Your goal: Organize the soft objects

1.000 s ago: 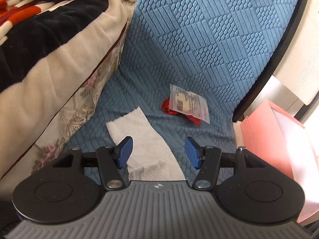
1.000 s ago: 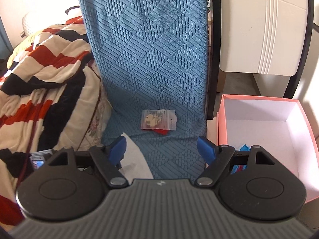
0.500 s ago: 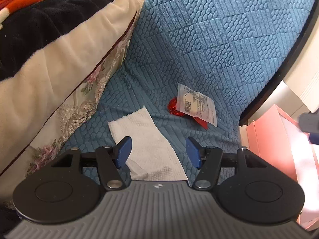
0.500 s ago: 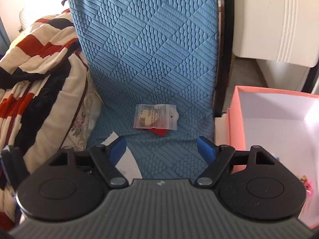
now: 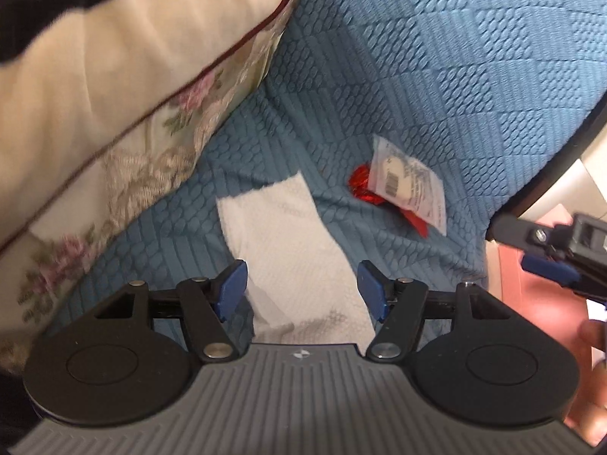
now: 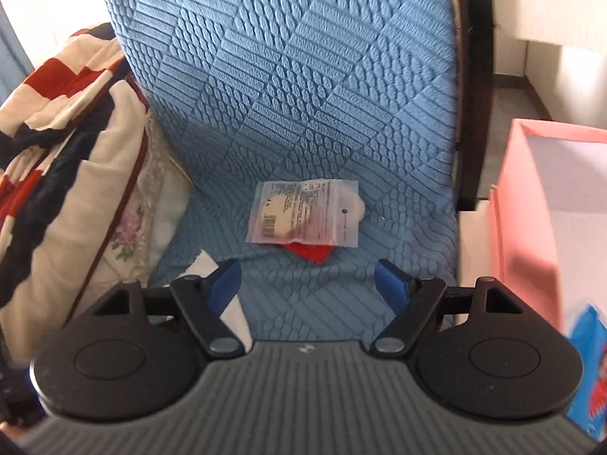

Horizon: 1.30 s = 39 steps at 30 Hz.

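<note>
A white paper towel (image 5: 292,235) lies flat on the blue quilted chair seat (image 5: 379,113). My left gripper (image 5: 302,284) hovers open just above its near end, with the towel showing between the fingers. Farther back on the seat lies a clear packet (image 6: 303,212) holding a white soft item, with a red piece (image 6: 311,253) under it. My right gripper (image 6: 309,278) is open over the seat just short of the packet, with nothing between its fingers. One of its blue pads (image 5: 546,267) shows at the right edge of the left wrist view.
A pink box (image 6: 531,208) with a white inside stands right of the chair, a blue item (image 6: 588,341) in it. A floral cushion (image 5: 132,159) and a striped blanket (image 6: 57,87) press against the seat's left side. The chair's dark frame (image 6: 472,113) runs along its right.
Both grippers have come down closer to the seat, the right one much more. The right gripper has come into the left wrist view at the right edge. Towel and packet lie as before.
</note>
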### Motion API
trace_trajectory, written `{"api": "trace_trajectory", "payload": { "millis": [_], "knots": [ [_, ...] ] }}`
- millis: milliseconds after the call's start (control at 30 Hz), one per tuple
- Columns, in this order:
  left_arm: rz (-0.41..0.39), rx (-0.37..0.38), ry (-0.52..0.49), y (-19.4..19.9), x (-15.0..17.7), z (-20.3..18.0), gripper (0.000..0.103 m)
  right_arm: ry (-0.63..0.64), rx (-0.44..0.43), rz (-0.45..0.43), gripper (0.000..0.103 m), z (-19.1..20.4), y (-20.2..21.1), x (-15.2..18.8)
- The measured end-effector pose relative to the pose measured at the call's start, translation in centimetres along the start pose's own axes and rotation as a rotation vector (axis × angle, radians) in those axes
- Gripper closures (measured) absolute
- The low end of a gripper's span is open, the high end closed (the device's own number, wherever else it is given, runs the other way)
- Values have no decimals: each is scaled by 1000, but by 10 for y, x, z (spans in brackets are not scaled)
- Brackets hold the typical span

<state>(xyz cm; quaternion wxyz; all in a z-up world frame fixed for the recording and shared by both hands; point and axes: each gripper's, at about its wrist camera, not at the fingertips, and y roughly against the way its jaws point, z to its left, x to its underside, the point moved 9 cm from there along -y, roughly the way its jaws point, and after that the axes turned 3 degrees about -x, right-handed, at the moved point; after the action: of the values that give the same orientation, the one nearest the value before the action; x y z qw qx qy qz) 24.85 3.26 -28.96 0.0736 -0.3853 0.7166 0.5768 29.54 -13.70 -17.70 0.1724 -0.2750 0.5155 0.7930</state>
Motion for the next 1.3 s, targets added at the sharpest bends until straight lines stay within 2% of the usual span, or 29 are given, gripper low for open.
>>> {"api": "trace_trajectory", "payload": {
  "millis": [133,233,467,567,867,1033,1133,1200,1300],
  "knots": [
    [9,-17,28,-6,7,3,33,-12,-22,15,24,-9,-24,-2],
    [3,-2,33,-7,8,1,33,-13,-33,36,24,-14,-39,-4],
    [-5,-28,39,-9,8,4,33,-40,-42,49,31,-33,-71,-10],
    [0,-37,38,-10,9,6,33,-85,-49,60,32,-39,-78,-10],
    [47,-46,41,-17,15,7,33,-92,-31,75,35,-45,-99,-4],
    [62,-24,86,-17,19,8,33,-24,-11,71,52,-42,-103,-5],
    [64,-20,77,-16,20,6,33,-2,-21,86,68,-38,-105,-3],
    [65,-17,78,-16,21,5,33,-9,-28,104,89,-36,-106,0],
    [64,-13,96,-16,22,6,33,-31,-33,118,97,-37,-104,2]
  ]
}}
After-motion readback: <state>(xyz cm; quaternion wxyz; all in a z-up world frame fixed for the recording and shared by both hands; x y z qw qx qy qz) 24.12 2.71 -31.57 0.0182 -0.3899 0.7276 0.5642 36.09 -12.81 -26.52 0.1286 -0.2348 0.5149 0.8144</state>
